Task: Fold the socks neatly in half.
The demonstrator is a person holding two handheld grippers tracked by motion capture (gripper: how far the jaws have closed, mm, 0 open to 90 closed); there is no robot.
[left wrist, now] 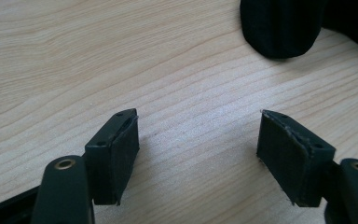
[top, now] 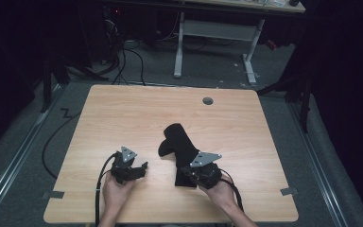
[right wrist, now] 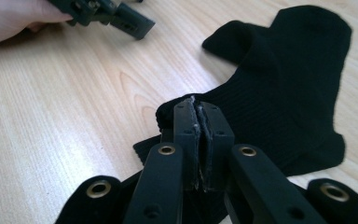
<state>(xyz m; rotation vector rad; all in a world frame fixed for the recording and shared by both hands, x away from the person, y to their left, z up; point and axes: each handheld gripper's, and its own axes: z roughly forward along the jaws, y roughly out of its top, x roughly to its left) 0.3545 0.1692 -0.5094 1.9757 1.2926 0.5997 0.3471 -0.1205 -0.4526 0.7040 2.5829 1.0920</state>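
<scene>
Evidently the right gripper [right wrist: 199, 109] has its jaws clamped, probably on the cuff of the sock [top: 179, 144] lying mid-table, ready to lift or fold it; the left gripper [left wrist: 198, 140] waits just beside it, jaws apart.

you have one black sock [top: 182, 146] on the table, and it is the single piece of cloth there. you hold two grippers: one left gripper [top: 144, 166] and one right gripper [right wrist: 198, 109], one in each of your two hands. each gripper has two black jaws, so four jaws in all, and each carries one grey three-cornered plate, so two plates. one cable trails from each gripper, two cables together. there is one wooden table [top: 123, 113] under it all, with one round hole [top: 208, 100] near its far edge and two grey tape tabs, one at each near side. one white-legged desk [top: 217, 28] stands behind it.
</scene>
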